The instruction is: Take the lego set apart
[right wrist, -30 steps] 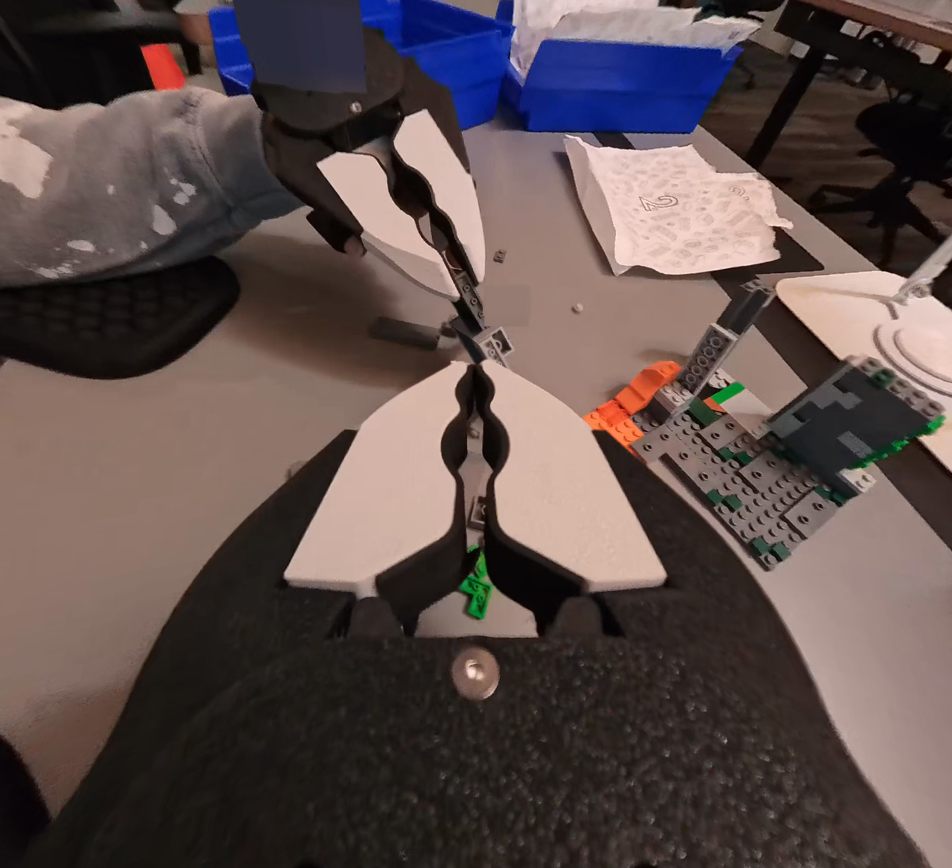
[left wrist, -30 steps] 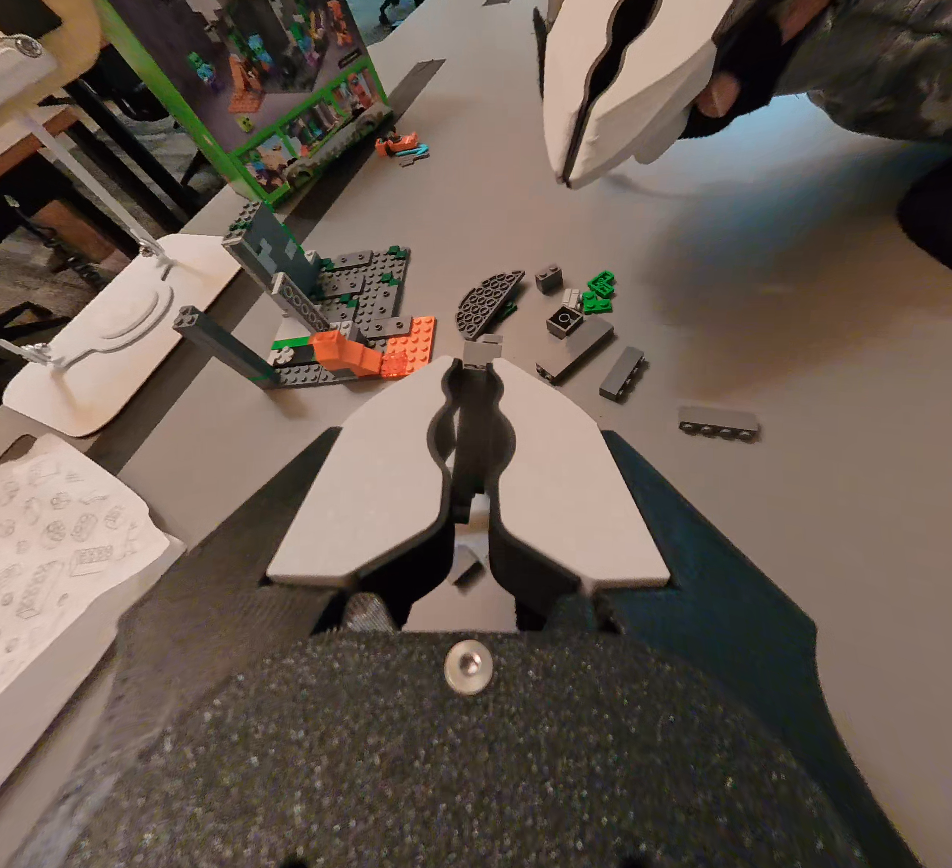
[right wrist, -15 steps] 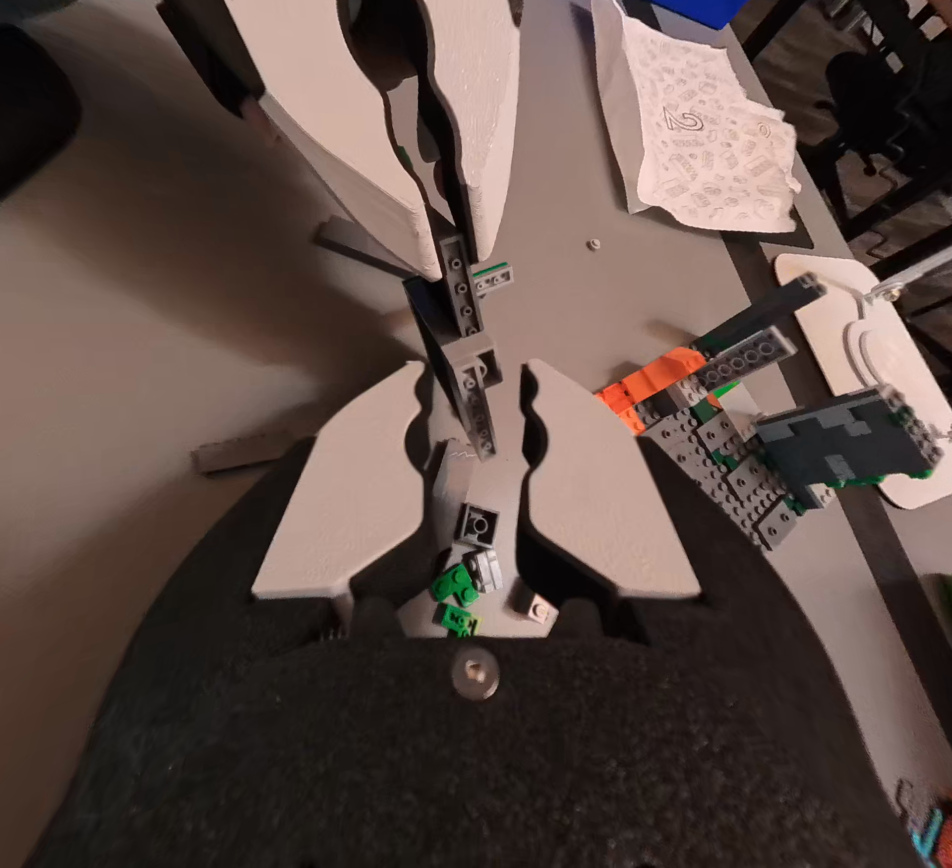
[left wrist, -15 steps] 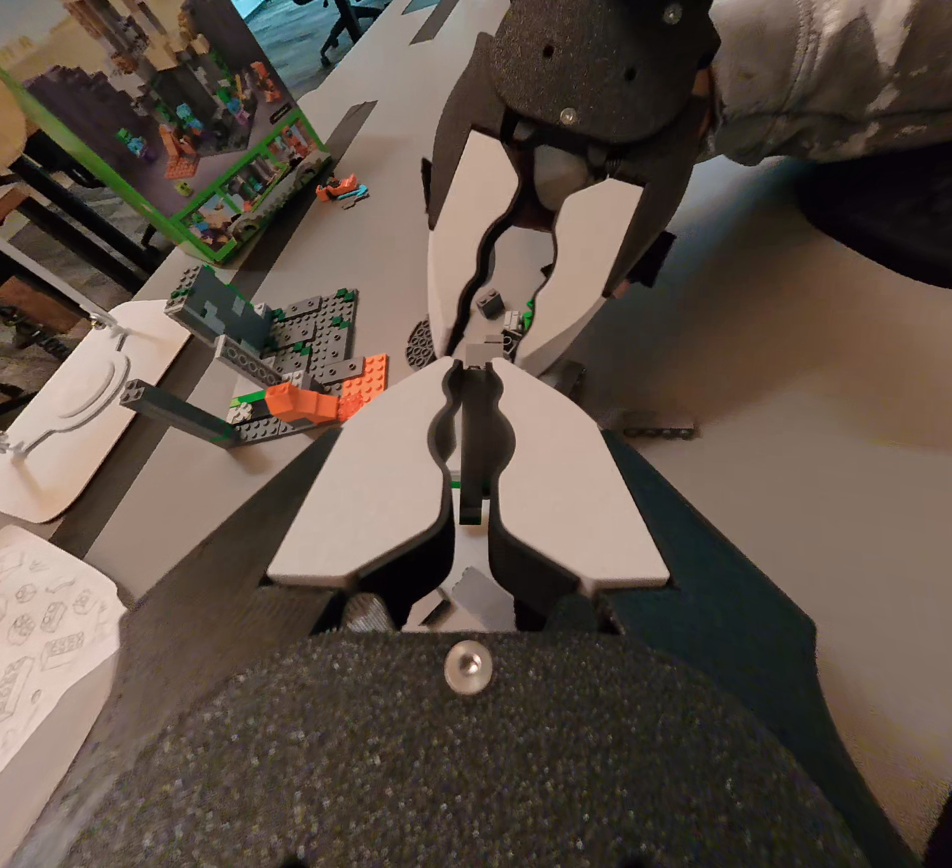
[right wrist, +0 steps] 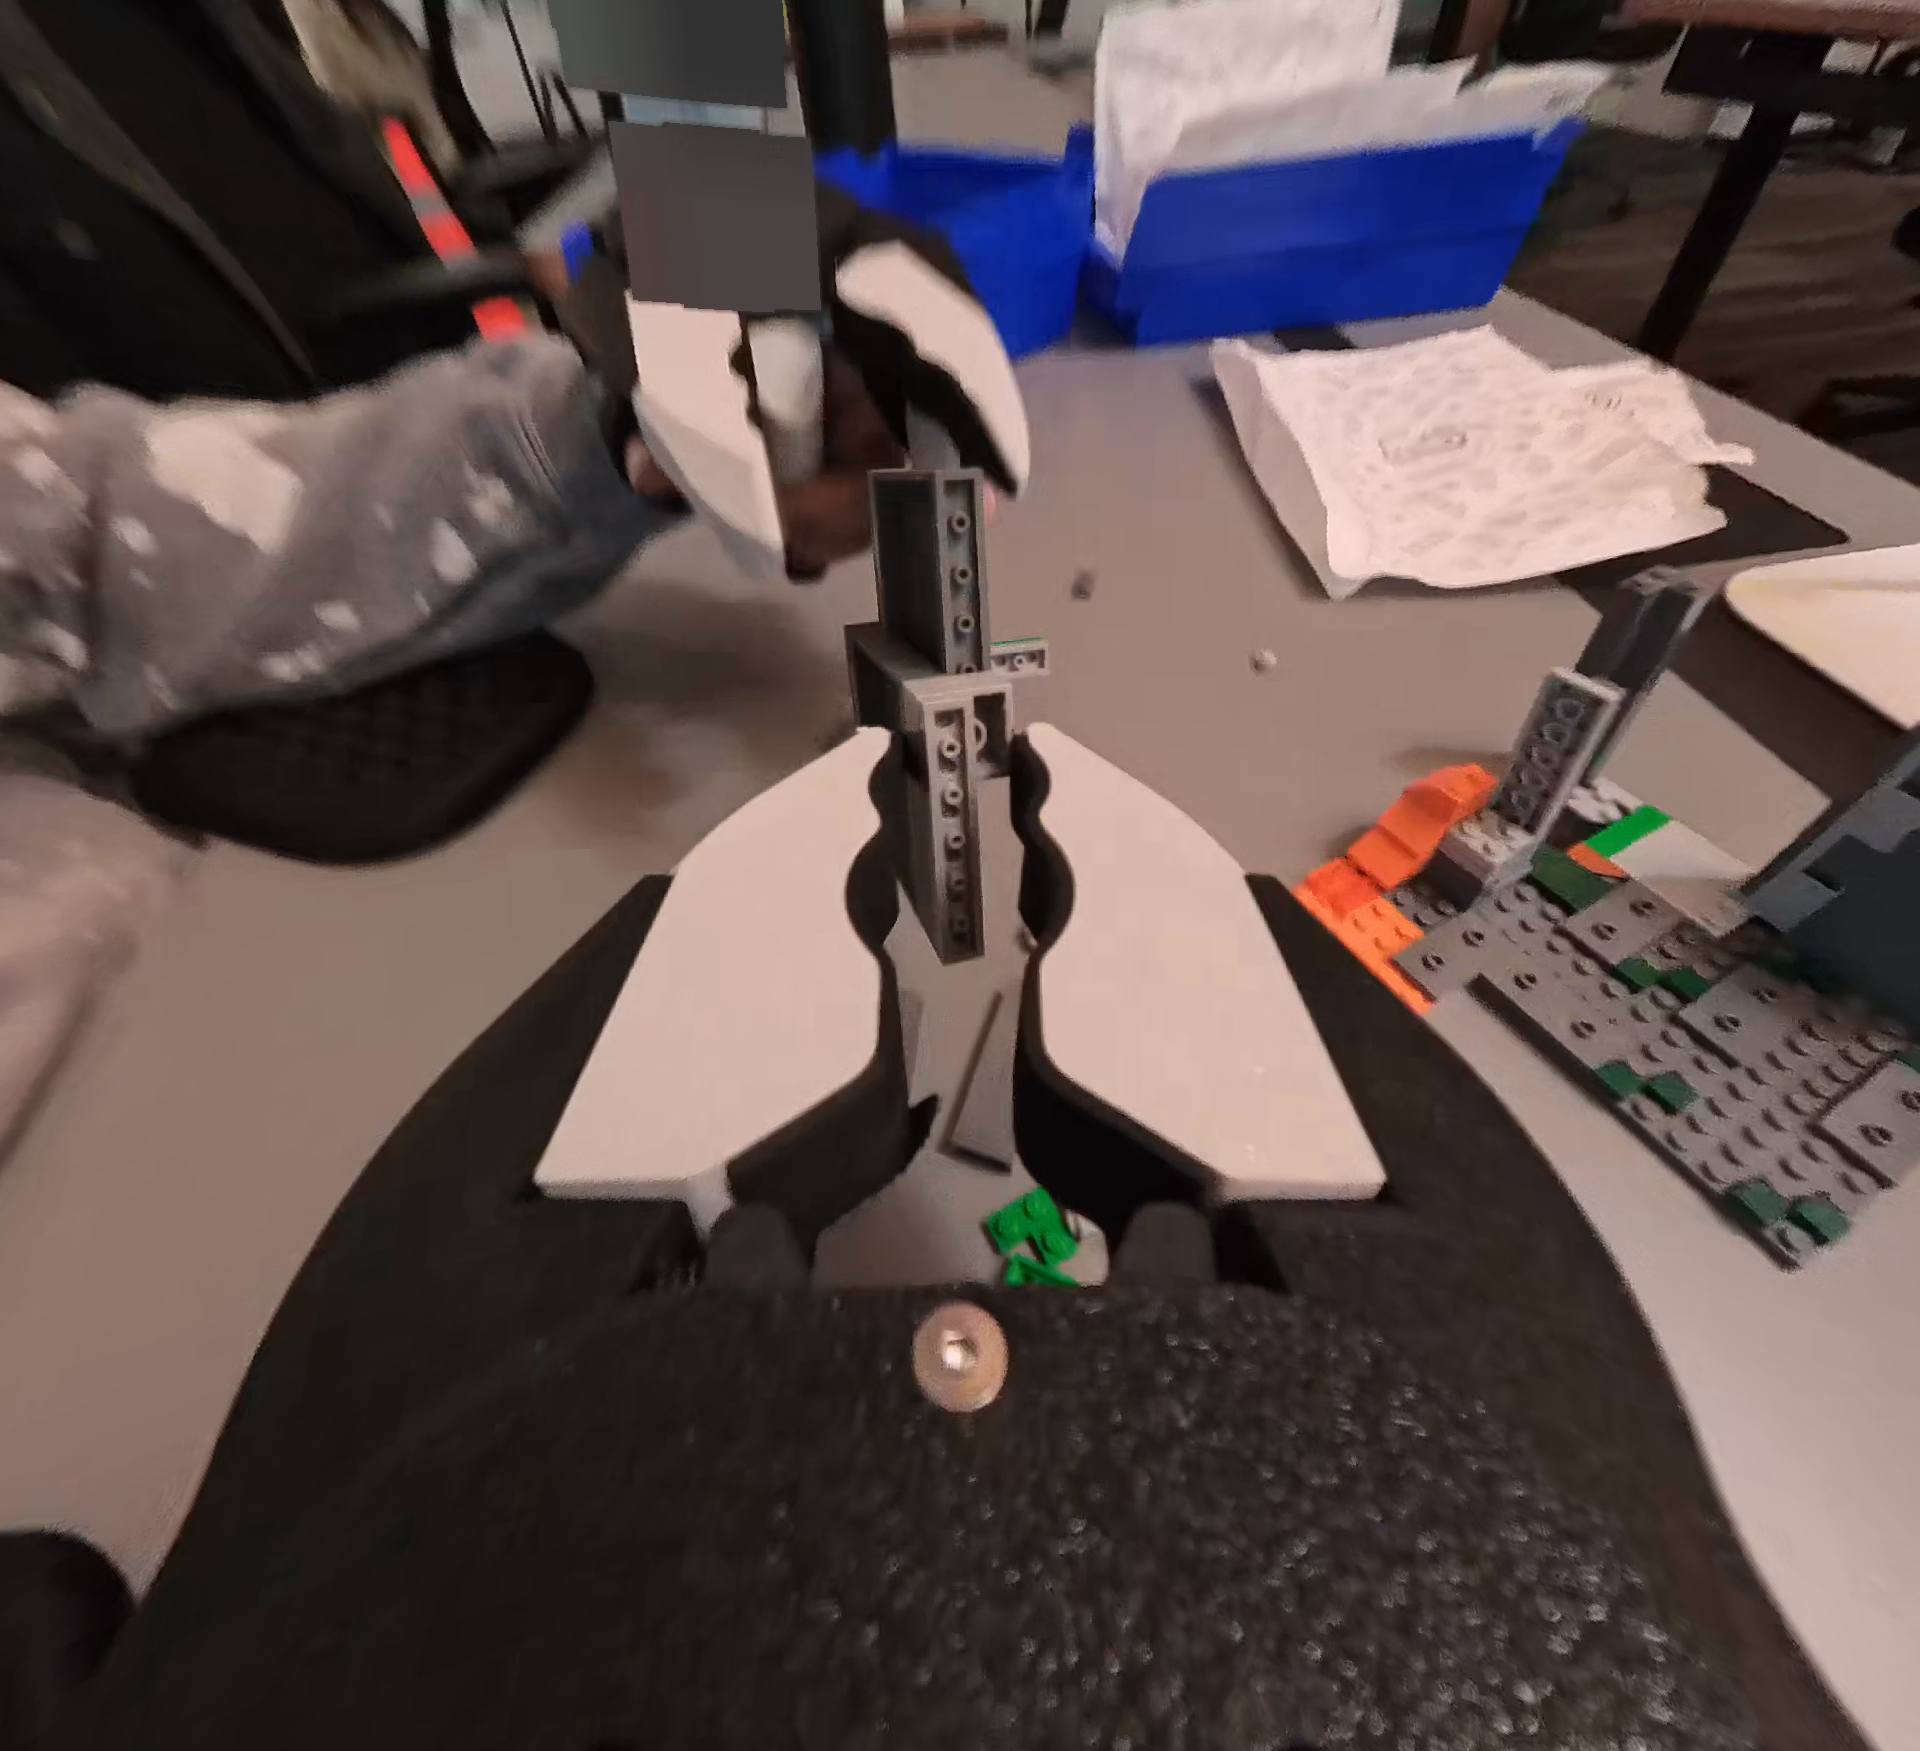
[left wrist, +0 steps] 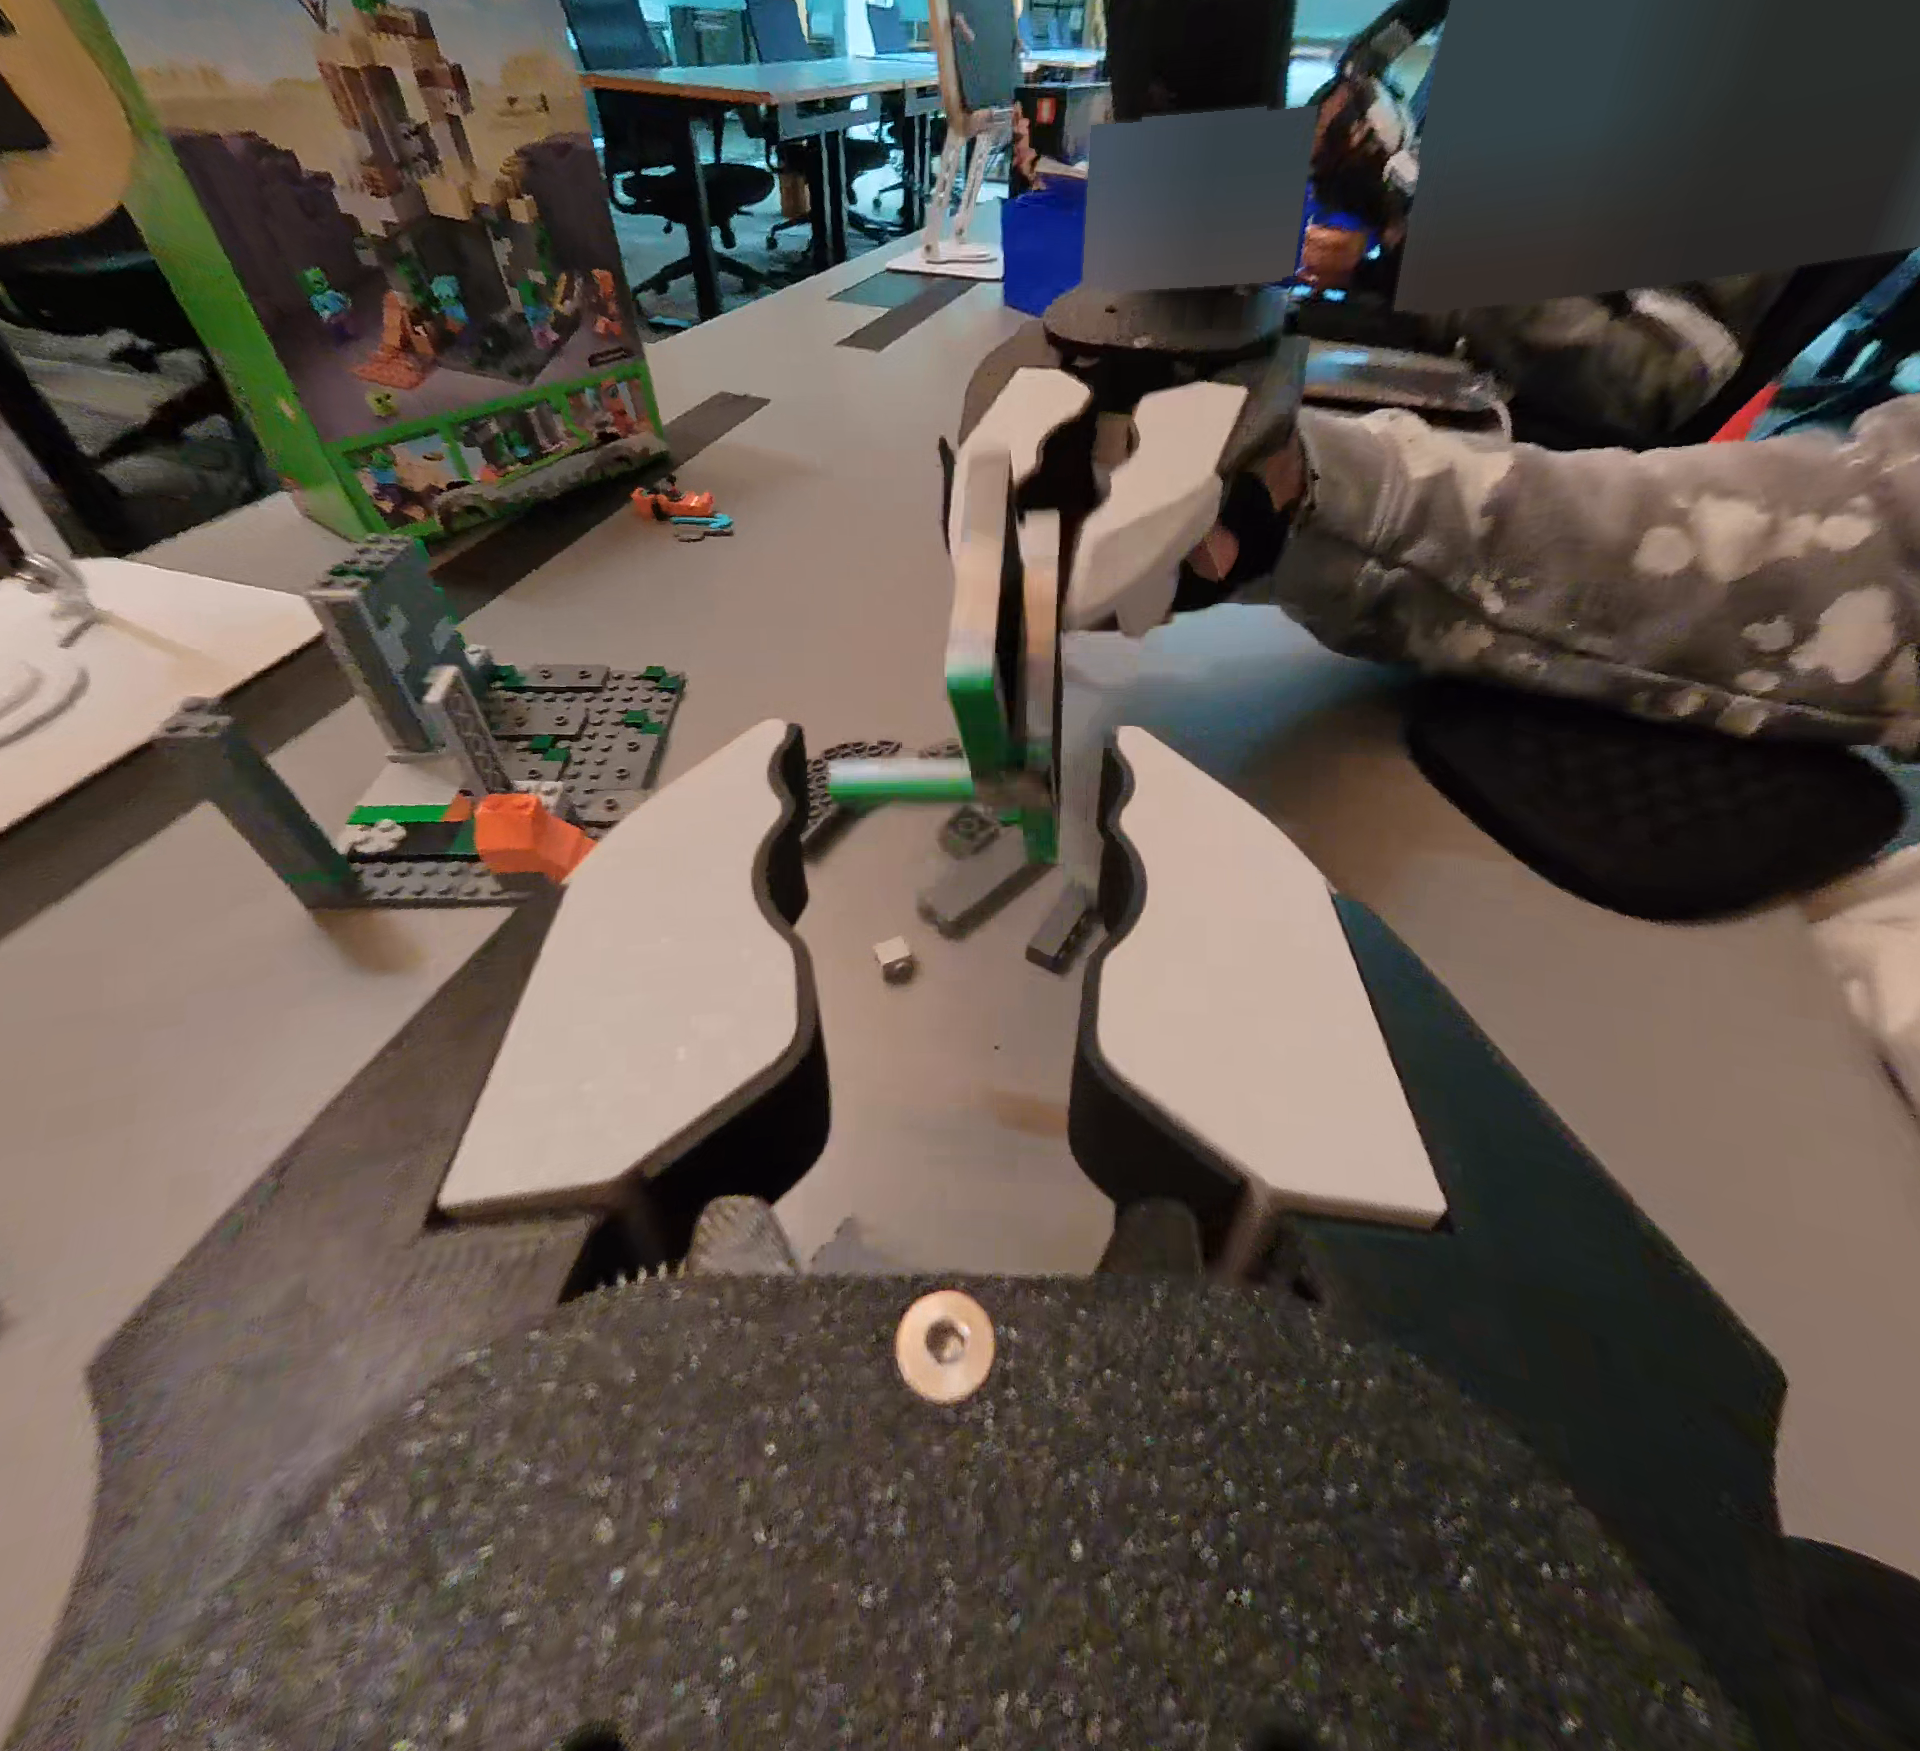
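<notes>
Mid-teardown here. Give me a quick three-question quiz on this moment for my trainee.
1. True or false: the left gripper has its jaws shut.
2. What is the right gripper holding? A) nothing B) a grey brick assembly C) a screwdriver
3. Fill in: the sloped piece at the near edge of the baseplate build is coloured ____.

Key: 1 false, the jaws stand wide apart with nothing between them. 2 B, held upright above the table. 3 orange.
</notes>
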Demonstrator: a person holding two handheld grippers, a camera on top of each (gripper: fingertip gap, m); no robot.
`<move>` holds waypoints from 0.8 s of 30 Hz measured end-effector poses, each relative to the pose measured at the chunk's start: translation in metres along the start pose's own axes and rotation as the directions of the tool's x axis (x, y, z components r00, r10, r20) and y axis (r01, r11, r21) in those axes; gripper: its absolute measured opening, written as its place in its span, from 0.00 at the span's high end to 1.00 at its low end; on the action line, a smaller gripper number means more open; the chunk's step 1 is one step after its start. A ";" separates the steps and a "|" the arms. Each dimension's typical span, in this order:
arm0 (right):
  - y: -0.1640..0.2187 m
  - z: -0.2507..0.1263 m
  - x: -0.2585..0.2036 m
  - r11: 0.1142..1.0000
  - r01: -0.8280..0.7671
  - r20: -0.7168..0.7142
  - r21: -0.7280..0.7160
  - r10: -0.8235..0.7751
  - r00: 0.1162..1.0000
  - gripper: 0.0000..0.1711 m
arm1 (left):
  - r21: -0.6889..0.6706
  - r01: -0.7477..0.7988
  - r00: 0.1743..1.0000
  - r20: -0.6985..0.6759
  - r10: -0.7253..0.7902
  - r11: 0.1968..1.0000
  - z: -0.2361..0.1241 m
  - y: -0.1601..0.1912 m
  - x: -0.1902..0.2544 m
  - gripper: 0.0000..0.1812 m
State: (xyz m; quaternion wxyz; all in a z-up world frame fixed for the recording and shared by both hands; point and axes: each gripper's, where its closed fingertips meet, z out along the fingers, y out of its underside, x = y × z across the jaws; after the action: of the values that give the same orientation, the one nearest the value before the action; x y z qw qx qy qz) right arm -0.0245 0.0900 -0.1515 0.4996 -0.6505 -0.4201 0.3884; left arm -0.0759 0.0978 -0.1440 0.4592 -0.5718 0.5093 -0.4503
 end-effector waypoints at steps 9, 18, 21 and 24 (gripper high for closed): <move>-0.034 -0.002 -0.009 0.966 -0.134 0.099 0.219 0.115 0.989 0.89 | 0.074 0.002 0.999 -0.043 0.001 0.997 0.041 -0.011 0.021 0.84; -0.030 0.000 -0.015 0.980 -0.107 0.111 0.170 0.089 0.990 0.89 | 0.139 0.057 0.995 -0.083 -0.046 0.989 0.030 -0.020 0.023 0.97; -0.030 0.001 -0.019 0.984 -0.086 0.115 0.154 0.068 0.991 0.89 | 0.159 0.101 0.989 -0.119 -0.082 0.982 0.028 -0.024 0.025 0.97; -0.029 0.002 -0.024 0.985 -0.086 0.146 0.147 0.065 0.987 0.95 | 0.134 0.120 0.984 -0.144 -0.101 0.984 0.028 -0.022 0.027 0.97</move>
State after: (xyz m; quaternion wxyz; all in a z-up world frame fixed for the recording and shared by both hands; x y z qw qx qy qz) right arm -0.0391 0.0722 -0.1216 0.5018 -0.5969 -0.3982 0.4830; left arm -0.0425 0.0740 -0.1264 0.4370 -0.5328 0.4737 -0.5484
